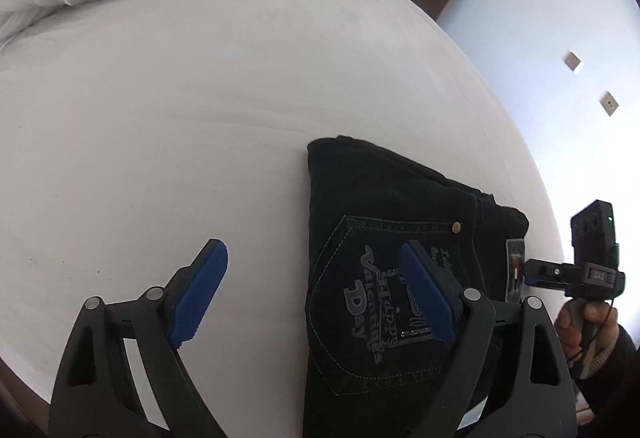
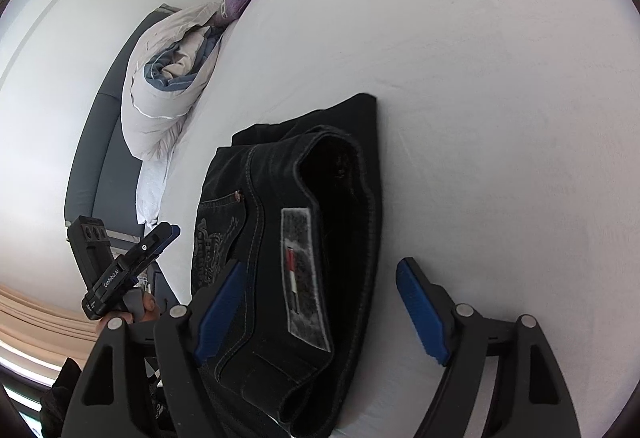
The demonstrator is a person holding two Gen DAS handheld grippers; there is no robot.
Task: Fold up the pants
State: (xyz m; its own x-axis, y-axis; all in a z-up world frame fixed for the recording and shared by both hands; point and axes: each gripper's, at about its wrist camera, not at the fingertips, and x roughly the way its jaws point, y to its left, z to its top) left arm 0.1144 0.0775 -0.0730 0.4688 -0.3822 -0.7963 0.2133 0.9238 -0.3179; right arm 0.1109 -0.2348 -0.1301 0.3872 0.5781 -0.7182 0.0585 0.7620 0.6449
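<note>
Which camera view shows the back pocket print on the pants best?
The left wrist view: the pocket print faces the camera, mostly readable. The right wrist view shows only its edge, seen from the side beside the waistband.

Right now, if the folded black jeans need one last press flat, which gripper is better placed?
Probably right. The right gripper stands open with the folded black denim jeans directly between its blue pads. The left gripper is open too, but only one pad overlaps the jeans; the other is over the white bedsheet.
</note>
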